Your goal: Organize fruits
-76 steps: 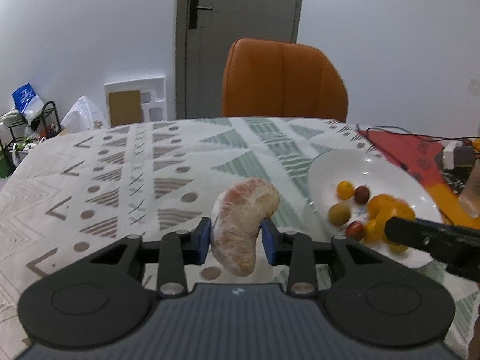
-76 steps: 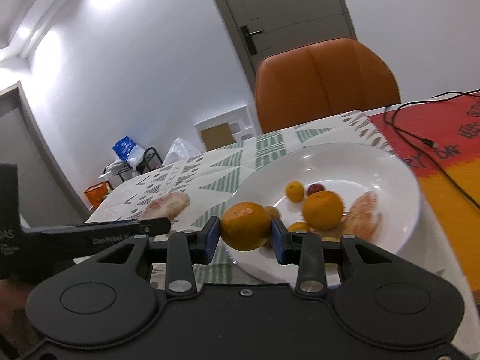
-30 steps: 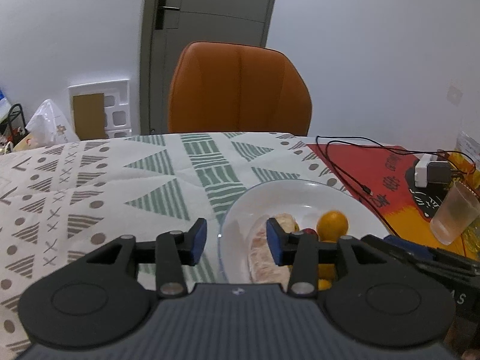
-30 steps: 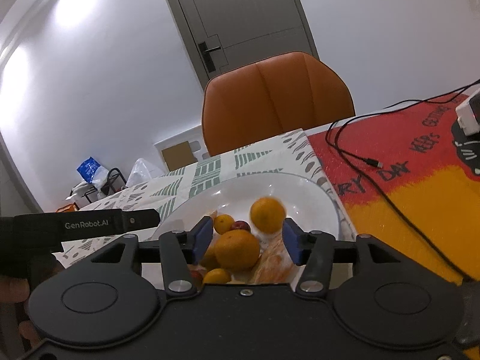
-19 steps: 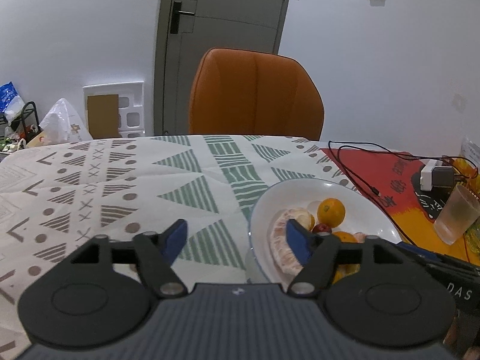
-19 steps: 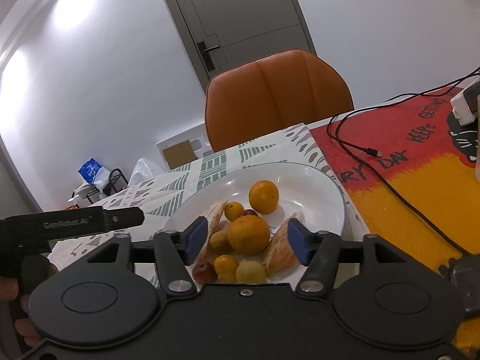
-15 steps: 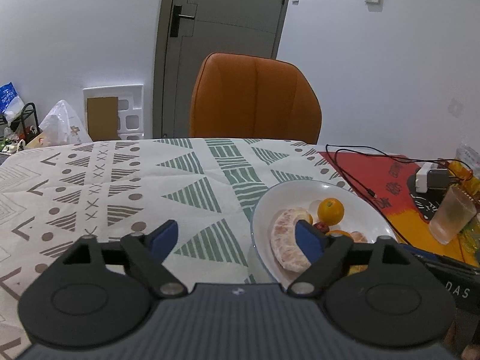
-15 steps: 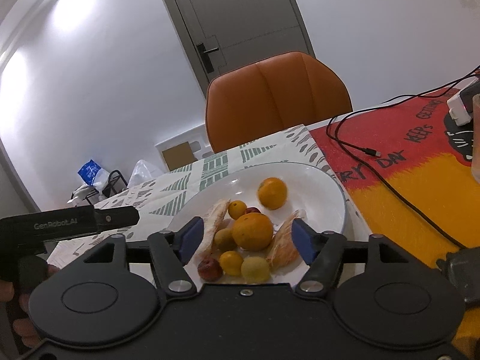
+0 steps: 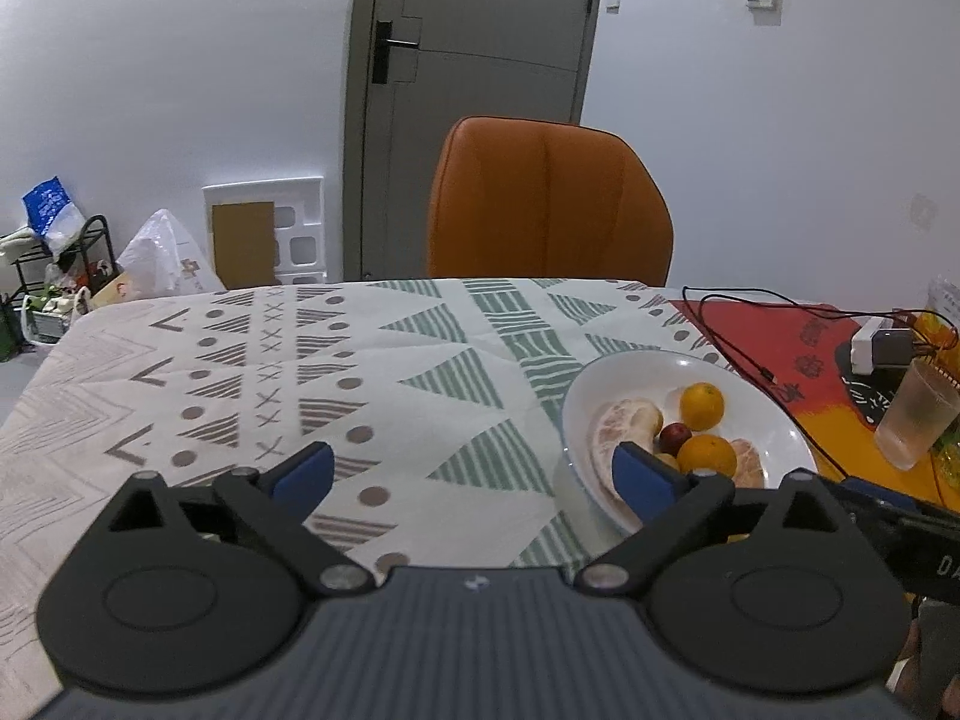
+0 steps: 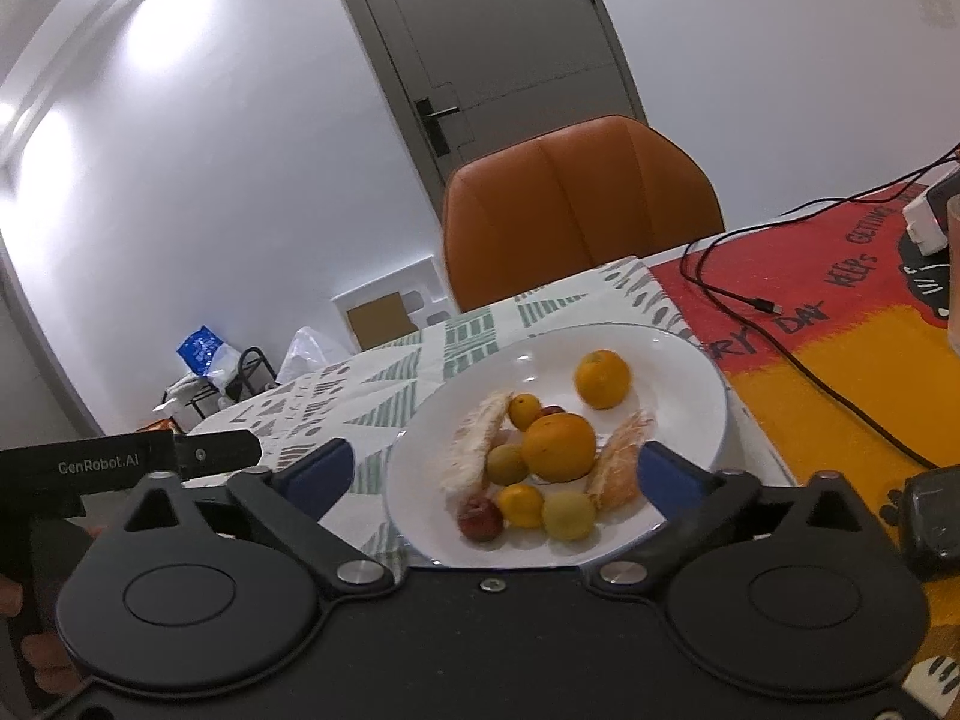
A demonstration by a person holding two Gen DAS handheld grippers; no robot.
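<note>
A white plate (image 9: pixel 606 372) (image 10: pixel 678 360) on the patterned tablecloth holds the fruit. In it lie a peeled pomelo segment (image 9: pixel 618 423) (image 10: pixel 477 447), a second segment (image 10: pixel 618 459), two oranges (image 9: pixel 701 405) (image 10: pixel 558 446), (image 10: pixel 602 378), and several small yellow and red fruits (image 10: pixel 522 504). My left gripper (image 9: pixel 474 474) is open and empty, held near the plate's left rim above the cloth. My right gripper (image 10: pixel 495 471) is open and empty too, drawn back on the near side of the plate.
An orange chair (image 9: pixel 549 198) stands behind the table. To the right lies a red and yellow mat (image 10: pixel 840 348) with black cables (image 10: pixel 762 306), a white charger (image 9: pixel 879 345) and a clear plastic cup (image 9: pixel 915 414). The left half of the tablecloth (image 9: pixel 240 372) is bare.
Both grippers let go of their fruit, the pomelo segment and an orange, into the plate, opened wide and drew back from it.
</note>
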